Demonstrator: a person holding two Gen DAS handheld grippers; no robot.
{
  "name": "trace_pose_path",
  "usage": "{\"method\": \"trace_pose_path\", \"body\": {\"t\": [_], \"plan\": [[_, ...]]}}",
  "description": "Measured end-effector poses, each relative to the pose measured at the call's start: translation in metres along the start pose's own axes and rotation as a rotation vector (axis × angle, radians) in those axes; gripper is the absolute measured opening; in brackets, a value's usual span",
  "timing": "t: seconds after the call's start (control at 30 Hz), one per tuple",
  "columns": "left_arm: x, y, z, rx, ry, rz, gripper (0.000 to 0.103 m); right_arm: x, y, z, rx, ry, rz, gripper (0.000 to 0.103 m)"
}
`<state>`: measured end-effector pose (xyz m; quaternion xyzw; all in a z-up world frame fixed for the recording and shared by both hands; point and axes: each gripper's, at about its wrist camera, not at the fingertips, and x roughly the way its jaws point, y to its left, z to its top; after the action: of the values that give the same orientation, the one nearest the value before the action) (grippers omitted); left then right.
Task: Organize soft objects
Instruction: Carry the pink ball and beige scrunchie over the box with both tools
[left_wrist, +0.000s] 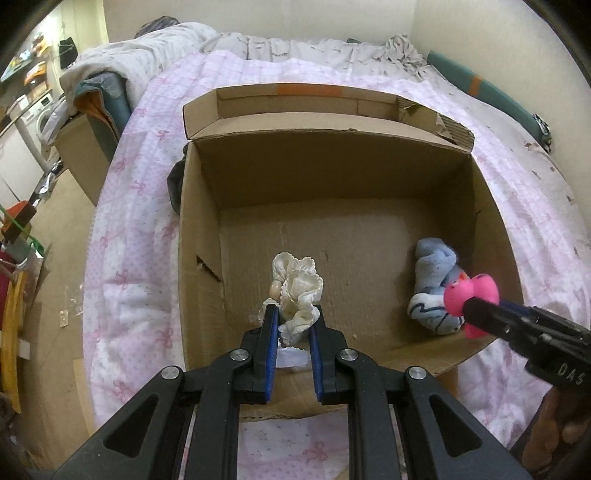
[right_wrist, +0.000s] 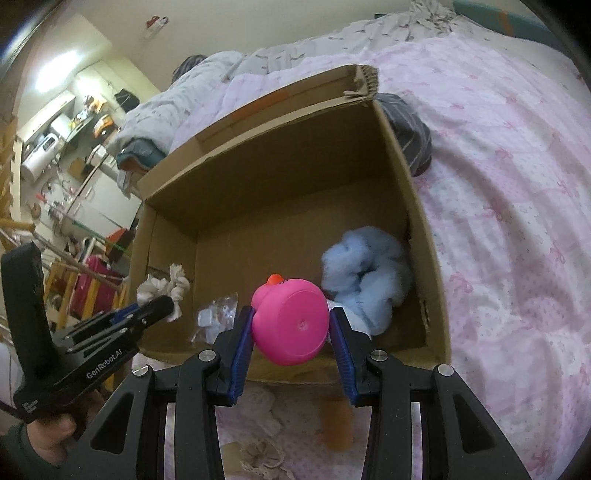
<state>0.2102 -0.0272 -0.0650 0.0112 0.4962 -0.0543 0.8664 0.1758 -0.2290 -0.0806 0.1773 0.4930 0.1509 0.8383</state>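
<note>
Though gripped, duck (right_wrist: 291, 325) base-first, beak boxward.

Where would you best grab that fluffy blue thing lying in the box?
Grip the blue plush across its bunched upper fold, coming straight down from above. It lies against the cardboard box's right wall, so side approaches look blocked, and the fold sticks up, soft enough to pinch.

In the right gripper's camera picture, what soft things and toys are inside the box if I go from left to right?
Left to right: cream frilly cloth in the left gripper → small clear plastic bag → pink rubber duck in the right gripper → fluffy light blue sock, all in the cardboard box.
</note>
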Motion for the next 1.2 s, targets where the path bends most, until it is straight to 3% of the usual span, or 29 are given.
{"method": "trace_pose_path", "body": {"t": [0.23,0.83,0.93,1.0,1.03,1.2], "plan": [[0.003,0.002,-0.001,-0.004,0.005,-0.002,0.014,0.009,0.005,-0.004,-0.034,0.041,-0.020,0.043],[0.001,-0.004,-0.004,0.027,-0.007,0.004,0.018,0.009,0.006,-0.002,-0.035,0.043,-0.019,0.043],[-0.001,-0.006,-0.003,0.026,-0.007,-0.002,0.032,0.009,0.006,-0.002,-0.035,0.043,-0.019,0.043],[-0.003,-0.006,-0.003,0.027,-0.016,0.008,0.065,0.008,0.005,-0.003,-0.034,0.043,-0.018,0.043],[-0.005,-0.007,-0.003,0.027,-0.028,0.015,0.070,0.008,0.005,-0.003,-0.033,0.043,-0.018,0.043],[-0.011,-0.009,-0.002,0.046,-0.054,0.029,0.072,0.008,0.005,-0.003,-0.034,0.043,-0.018,0.043]]}}
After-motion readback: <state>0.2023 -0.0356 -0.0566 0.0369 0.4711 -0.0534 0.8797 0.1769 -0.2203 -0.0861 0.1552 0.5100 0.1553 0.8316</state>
